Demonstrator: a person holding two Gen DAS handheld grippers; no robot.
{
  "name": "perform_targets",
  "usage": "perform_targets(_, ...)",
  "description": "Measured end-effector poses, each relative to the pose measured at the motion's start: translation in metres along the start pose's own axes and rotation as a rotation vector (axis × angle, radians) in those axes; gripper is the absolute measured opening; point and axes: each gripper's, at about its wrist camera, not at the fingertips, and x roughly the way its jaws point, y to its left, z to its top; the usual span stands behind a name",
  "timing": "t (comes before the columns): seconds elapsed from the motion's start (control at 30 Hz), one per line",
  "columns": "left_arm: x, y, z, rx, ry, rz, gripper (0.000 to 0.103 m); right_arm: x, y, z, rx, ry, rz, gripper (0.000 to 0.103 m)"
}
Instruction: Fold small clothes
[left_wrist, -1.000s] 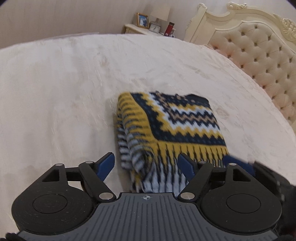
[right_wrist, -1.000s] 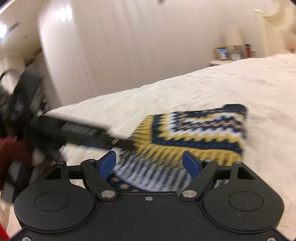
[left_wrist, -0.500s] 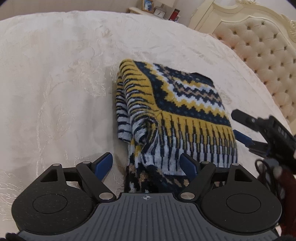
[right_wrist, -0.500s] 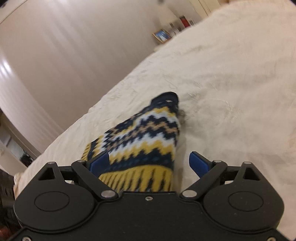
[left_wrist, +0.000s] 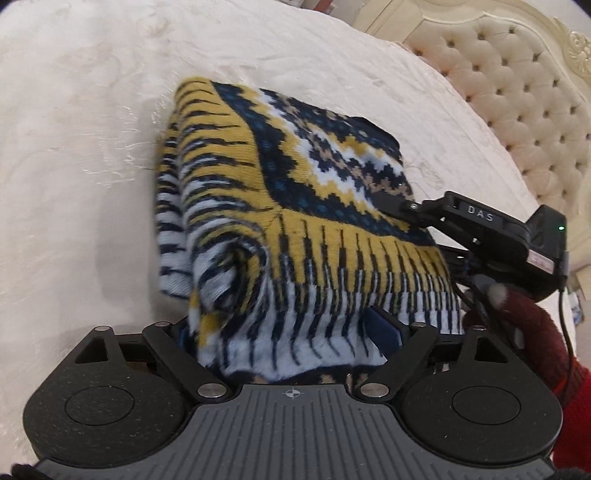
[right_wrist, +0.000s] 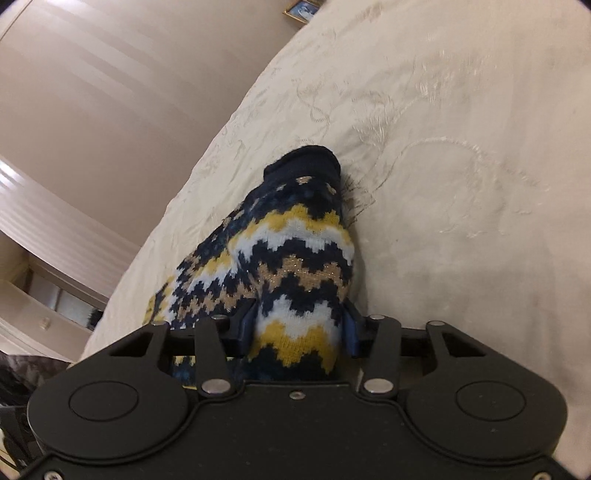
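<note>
A folded knit sweater (left_wrist: 280, 192) in navy, yellow and white zigzags lies on the cream bedspread (left_wrist: 74, 147). My left gripper (left_wrist: 288, 332) has its jaws wide on either side of the sweater's near hem, which bulges over them; its left finger is hidden by the fabric. My right gripper (right_wrist: 299, 328) is closed onto the sweater's right edge (right_wrist: 295, 266), with the fabric squeezed between its blue pads (right_wrist: 247, 325). The right gripper also shows in the left wrist view (left_wrist: 424, 218) at the sweater's right side.
A tufted cream headboard (left_wrist: 517, 92) stands at the right. A framed picture (right_wrist: 301, 9) sits beyond the bed's far edge. A pale wall and wardrobe (right_wrist: 92, 110) lie to the left of the bed. A hand in a red sleeve (left_wrist: 546, 339) holds the right gripper.
Both grippers have moved in onto the sweater. The right jaws have narrowed onto its right edge. The left gripper has pushed forward so the near hem lies between its jaws.
</note>
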Motion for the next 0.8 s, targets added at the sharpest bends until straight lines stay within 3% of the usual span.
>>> perform_targets(0.1,0.003,0.003,0.002,-0.024,-0.006,-0.046,0.083,0.001,-0.003,-0.002,0.019,-0.009,0.012,0.053)
perform_targets(0.17,0.003,0.005,0.002,-0.049,-0.002,-0.085,0.066,-0.001,-0.002,-0.003,0.018,-0.009,0.009,0.050)
perform_targets(0.23,0.000,0.006,0.001,-0.066,0.007,-0.109,0.060,-0.006,0.001,-0.003,0.031,-0.006,0.009,0.046)
perform_targets(0.57,-0.041,-0.016,-0.021,-0.074,0.011,-0.202,0.059,-0.065,0.038,-0.026,-0.007,0.059,-0.030,0.043)
perform_targets(0.8,-0.071,-0.049,-0.068,-0.031,0.042,-0.268,0.059,-0.124,0.056,-0.063,-0.041,0.144,-0.078,0.044)
